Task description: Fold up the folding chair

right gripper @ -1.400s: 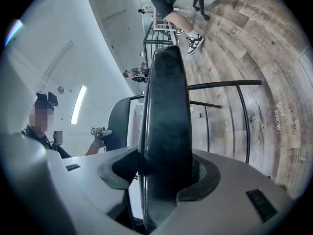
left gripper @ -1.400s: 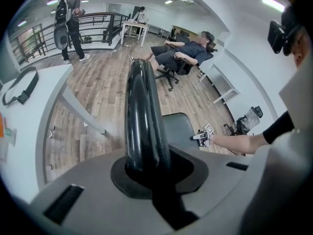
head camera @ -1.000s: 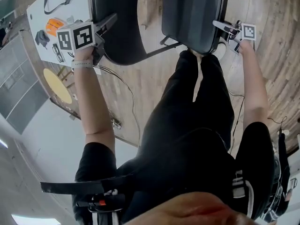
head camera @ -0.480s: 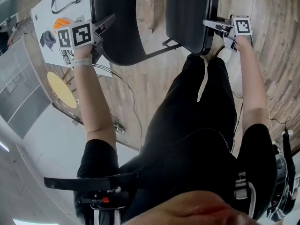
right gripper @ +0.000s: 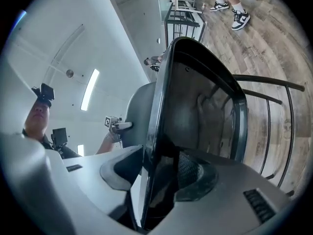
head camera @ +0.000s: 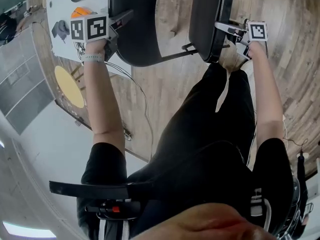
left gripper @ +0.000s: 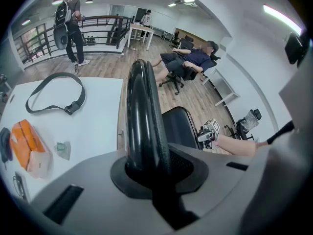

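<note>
The black folding chair stands in front of me. In the head view its backrest [head camera: 132, 24] is at the left and its seat [head camera: 207, 19] at the right, tipped up nearly edge-on. My left gripper [head camera: 122, 18] is shut on the backrest's rim [left gripper: 144, 116], which runs up between the jaws. My right gripper [head camera: 220, 26] holds the seat's front edge [right gripper: 156, 131]; its jaws are closing, with that edge pressed between them. The seat's underside [right gripper: 205, 106] faces the right gripper view. Thin black frame bars [right gripper: 274, 102] show beyond it.
A white table [head camera: 62, 9] stands just left of the chair, with an orange pack [left gripper: 29, 146] and a black strap [left gripper: 54, 89] on it. My legs [head camera: 215, 114] are right below the seat. A cable [head camera: 140, 99] lies on the wooden floor. People sit and stand far behind.
The seat has swung up toward the backrest and now shows more edge-on. Both grippers have shifted right in the head view, still on the chair.
</note>
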Demonstrator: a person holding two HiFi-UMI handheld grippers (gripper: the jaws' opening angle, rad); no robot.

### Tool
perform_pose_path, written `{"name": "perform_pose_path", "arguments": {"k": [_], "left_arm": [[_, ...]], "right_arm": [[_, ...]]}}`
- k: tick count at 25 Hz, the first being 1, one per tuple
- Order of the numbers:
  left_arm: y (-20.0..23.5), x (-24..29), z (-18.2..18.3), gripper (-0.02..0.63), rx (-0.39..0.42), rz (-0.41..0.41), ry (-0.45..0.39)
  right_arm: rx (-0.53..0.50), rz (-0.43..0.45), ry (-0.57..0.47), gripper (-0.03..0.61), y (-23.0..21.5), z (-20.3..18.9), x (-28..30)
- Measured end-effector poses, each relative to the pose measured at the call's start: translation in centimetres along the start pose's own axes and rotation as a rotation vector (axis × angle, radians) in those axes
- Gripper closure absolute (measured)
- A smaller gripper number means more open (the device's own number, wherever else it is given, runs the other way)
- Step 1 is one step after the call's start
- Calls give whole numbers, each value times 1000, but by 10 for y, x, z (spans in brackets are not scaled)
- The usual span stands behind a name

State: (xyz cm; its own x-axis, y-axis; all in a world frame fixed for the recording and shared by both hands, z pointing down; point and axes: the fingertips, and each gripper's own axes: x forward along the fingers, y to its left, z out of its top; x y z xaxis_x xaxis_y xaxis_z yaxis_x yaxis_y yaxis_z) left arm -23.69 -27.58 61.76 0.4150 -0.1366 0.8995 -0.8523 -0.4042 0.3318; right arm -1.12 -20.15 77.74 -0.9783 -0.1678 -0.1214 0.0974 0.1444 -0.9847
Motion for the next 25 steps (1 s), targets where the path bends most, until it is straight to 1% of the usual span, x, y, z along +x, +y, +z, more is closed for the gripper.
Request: {"name": "perform_pose_path", "arguments": {"k": [4, 11, 19, 22, 24, 25], "left_arm": [[8, -7, 0, 557, 5, -5, -2], [31, -23, -1, 558, 6, 17, 1], [50, -36, -2, 558, 10, 36, 7], [56, -41, -1, 558, 13, 43, 7], [59, -44, 0, 557, 14, 48, 8], [60, -46, 0, 558, 14, 51, 9]], "right_arm": [[3, 35, -16, 377, 9, 3, 26], [-3, 51, 3, 376, 14, 9, 93], [10, -44, -8, 370, 3, 13, 156], [15, -26, -10, 365, 8, 15, 179], [-5, -65, -4, 364, 4, 17, 189], [-5, -103, -2, 363, 0, 17, 193]]}}
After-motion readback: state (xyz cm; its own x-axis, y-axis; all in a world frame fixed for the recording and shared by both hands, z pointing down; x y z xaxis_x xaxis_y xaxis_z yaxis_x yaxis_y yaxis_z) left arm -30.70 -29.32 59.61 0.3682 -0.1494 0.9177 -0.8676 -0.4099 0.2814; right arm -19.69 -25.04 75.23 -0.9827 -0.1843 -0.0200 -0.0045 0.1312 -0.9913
